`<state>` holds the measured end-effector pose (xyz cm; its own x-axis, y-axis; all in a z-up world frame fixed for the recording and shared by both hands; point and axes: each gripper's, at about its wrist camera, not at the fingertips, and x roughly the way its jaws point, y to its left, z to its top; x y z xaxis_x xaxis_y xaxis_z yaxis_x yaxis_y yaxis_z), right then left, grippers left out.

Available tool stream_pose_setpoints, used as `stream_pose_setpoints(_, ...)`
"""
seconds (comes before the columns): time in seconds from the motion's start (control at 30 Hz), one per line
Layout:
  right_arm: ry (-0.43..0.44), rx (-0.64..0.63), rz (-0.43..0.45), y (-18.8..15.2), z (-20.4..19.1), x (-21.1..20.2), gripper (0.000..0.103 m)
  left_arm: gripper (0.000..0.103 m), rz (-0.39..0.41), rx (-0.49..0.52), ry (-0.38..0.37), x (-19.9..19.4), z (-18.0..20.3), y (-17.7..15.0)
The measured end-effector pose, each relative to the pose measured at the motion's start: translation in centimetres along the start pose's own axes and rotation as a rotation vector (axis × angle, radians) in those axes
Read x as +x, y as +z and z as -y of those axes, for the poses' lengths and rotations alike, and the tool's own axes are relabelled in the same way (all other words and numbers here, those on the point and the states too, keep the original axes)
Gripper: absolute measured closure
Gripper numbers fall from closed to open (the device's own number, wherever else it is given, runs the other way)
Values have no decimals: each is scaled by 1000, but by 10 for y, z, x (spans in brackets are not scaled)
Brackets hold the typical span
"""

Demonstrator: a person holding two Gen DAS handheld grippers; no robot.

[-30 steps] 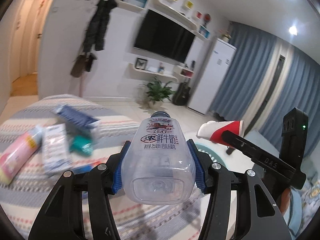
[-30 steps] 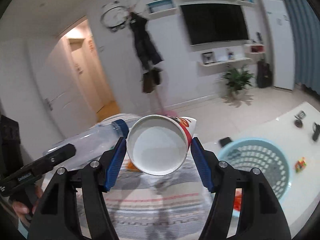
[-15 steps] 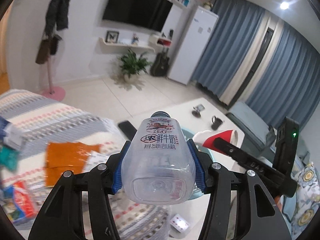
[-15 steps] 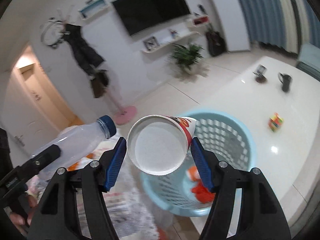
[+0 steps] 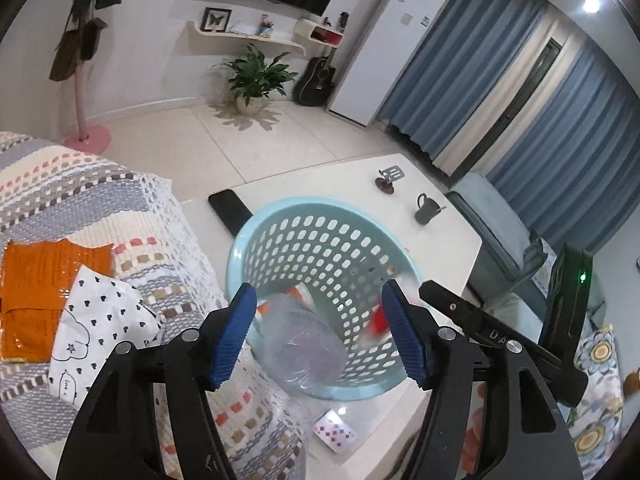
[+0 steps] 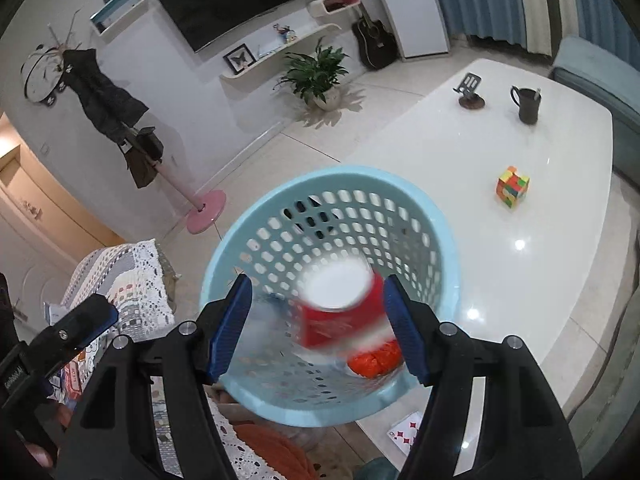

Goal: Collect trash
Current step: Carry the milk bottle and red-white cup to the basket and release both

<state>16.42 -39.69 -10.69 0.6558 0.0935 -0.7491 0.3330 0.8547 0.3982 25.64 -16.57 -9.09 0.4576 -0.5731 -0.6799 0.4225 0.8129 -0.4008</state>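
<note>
A light blue perforated basket (image 5: pixel 256 236) stands on the white table; it also shows in the right wrist view (image 6: pixel 436 224). My left gripper (image 5: pixel 320 336) is open above its rim, and the clear plastic bottle (image 5: pixel 308 348) is blurred, dropping inside the basket. My right gripper (image 6: pixel 320 328) is open above the basket, and the red and white paper cup (image 6: pixel 340 308) is blurred, falling inside it. Orange trash (image 6: pixel 374 358) lies at the basket's bottom.
A crocheted striped cover (image 5: pixel 100 200) with an orange wrapper (image 5: pixel 44 284) and a dotted paper (image 5: pixel 96 320) lies left. On the table (image 6: pixel 520 280): a black phone (image 5: pixel 230 210), mug (image 6: pixel 528 106), puzzle cube (image 6: pixel 513 186), playing card (image 5: pixel 334 432).
Both grippers swung over the basket and opened. The bottle left the left gripper and the cup left the right gripper; both are dropping into the basket.
</note>
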Motion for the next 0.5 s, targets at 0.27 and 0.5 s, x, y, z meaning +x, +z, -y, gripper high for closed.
stream_pose_setpoints(0.27,-7,-21,-13,-9,-5,0,39,39,-14,6,7,-5,0,-20)
stream_pose_setpoints(0.5,19,-97,7,-14,-34,-15,39,39,19,-16,9,-36,-11,-33)
